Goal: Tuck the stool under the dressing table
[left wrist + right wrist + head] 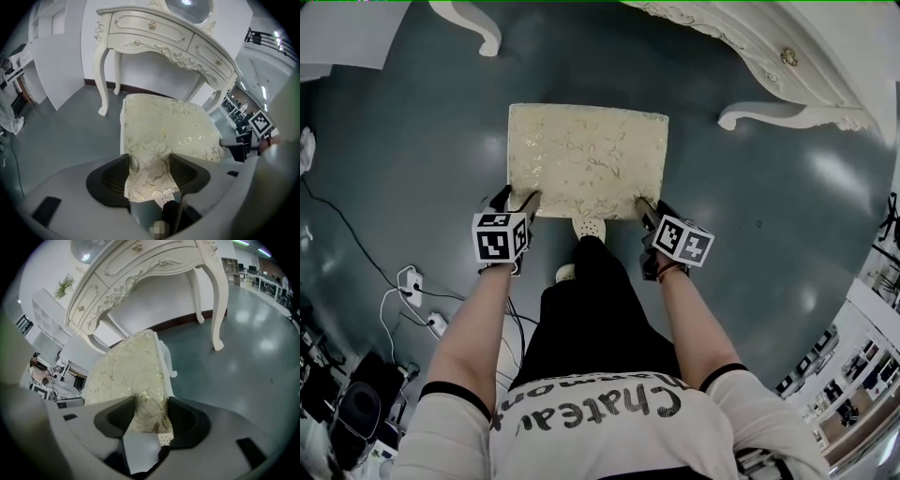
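Note:
The stool point(586, 159) has a cream cushion with a gold flower pattern and stands on the dark floor in front of the white dressing table point(769, 56). My left gripper point(520, 200) is shut on the cushion's near left corner, and its pads point(115, 176) press the fabric point(150, 171) from both sides. At the near right corner my right gripper point(647, 211) pinches the cushion edge point(149, 416) in the same way. In the left gripper view the stool point(168, 126) stands just short of the dressing table point(154, 33), whose drawers are carved. The right gripper view shows the stool point(126, 376) and the dressing table point(140, 273) too.
Two curved table legs point(478, 23) point(787, 114) stand on the floor to either side beyond the stool. White cables and a power strip point(412, 281) lie on the floor at the left. A perforated shoe point(589, 228) shows at the stool's near edge. Shelving point(862, 366) lines the right.

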### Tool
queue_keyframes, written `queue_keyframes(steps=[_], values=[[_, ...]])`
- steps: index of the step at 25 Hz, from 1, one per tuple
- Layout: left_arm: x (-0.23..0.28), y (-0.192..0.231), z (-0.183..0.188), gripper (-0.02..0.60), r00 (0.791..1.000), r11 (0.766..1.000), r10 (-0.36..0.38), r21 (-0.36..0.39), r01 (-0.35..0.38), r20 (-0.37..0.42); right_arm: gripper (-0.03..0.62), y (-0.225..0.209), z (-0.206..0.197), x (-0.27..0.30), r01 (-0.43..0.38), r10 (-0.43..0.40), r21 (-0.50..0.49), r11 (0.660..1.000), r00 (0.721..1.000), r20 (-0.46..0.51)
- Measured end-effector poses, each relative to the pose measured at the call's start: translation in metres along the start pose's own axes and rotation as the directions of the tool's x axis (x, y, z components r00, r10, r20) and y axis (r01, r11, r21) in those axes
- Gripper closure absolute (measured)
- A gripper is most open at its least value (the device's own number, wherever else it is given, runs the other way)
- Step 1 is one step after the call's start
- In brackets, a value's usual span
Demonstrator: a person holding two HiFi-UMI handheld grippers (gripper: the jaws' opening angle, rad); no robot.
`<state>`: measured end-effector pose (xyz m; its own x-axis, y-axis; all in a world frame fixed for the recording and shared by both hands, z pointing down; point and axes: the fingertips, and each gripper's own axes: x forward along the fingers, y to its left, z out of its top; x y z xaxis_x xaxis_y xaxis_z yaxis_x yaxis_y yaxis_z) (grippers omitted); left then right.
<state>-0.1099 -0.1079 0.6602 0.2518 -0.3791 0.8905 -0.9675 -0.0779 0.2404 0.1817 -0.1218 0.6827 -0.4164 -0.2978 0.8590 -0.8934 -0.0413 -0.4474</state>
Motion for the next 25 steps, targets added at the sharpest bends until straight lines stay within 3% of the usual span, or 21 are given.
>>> queue_keyframes(steps=[4, 9, 13, 20, 25], values=[[0.035, -0.016, 0.028, 0.29, 1.0, 1.0, -0.018, -0.008, 0.018, -0.015, 0.353, -0.025, 0.038, 0.013, -0.025, 0.025, -0.018, 1.0, 1.0, 0.012], [0.043, -0.006, 0.052, 0.29, 1.0, 1.0, 0.017, -0.011, -0.017, -0.003, 0.353, -0.016, 0.062, 0.022, -0.035, 0.036, -0.028, 0.999, 0.999, 0.016], [0.055, 0.003, 0.079, 0.29, 0.999, 1.0, -0.01, -0.001, 0.01, 0.036, 0.352, -0.009, 0.09, 0.035, -0.026, 0.026, -0.015, 1.0, 0.999, 0.022], [0.064, 0.02, 0.116, 0.29, 0.994, 0.999, -0.023, 0.048, 0.018, 0.103, 0.352, 0.005, 0.105, 0.042, -0.021, 0.015, 0.05, 0.999, 0.992, 0.124], [0.071, 0.024, 0.136, 0.29, 0.987, 0.993, -0.093, 0.091, 0.081, 0.13, 0.352, 0.008, 0.115, 0.043, 0.018, -0.033, 0.067, 0.998, 0.973, 0.23]])
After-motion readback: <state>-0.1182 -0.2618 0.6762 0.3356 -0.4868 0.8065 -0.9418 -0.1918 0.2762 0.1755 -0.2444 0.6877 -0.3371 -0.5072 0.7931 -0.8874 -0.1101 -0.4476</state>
